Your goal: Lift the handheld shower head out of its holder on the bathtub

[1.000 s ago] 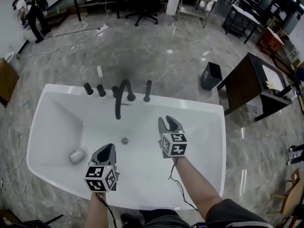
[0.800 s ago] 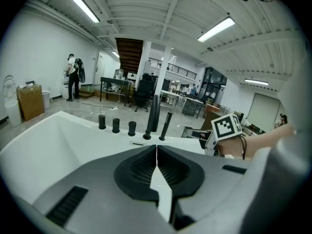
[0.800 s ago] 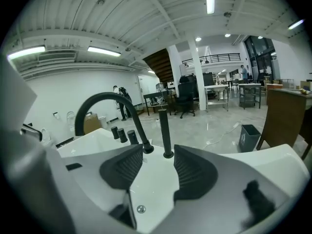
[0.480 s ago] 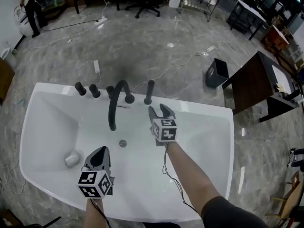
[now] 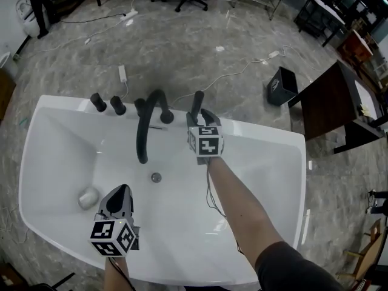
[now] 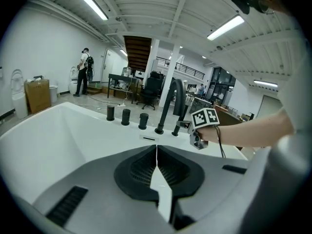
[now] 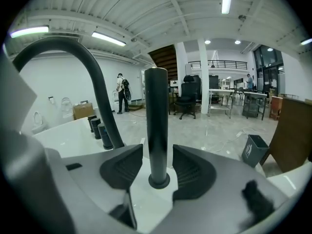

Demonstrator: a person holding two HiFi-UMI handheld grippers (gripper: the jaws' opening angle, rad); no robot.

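Observation:
The handheld shower head (image 5: 197, 103) is a slim black rod that stands upright in its holder on the far rim of the white bathtub (image 5: 267, 139). My right gripper (image 5: 202, 118) reaches up to it. In the right gripper view the shower head (image 7: 156, 116) rises between the two pads, with a gap on each side. Those jaws have just been opening and are open, with nothing gripped. My left gripper (image 5: 120, 193) hangs low over the near left of the tub. In its own view the left gripper (image 6: 156, 151) is shut with nothing in it.
Left of the shower head, the black arched spout (image 5: 144, 132) and several black knobs (image 5: 117, 106) stand on the same rim. A drain (image 5: 156, 177) and a pale round object (image 5: 88, 197) lie in the tub. A black bin (image 5: 282, 85), a dark table (image 5: 330, 105) and floor cables lie beyond.
My right gripper has moved from mid-tub to the far rim and now stands around the shower head. My left gripper has drifted toward the near left and lower.

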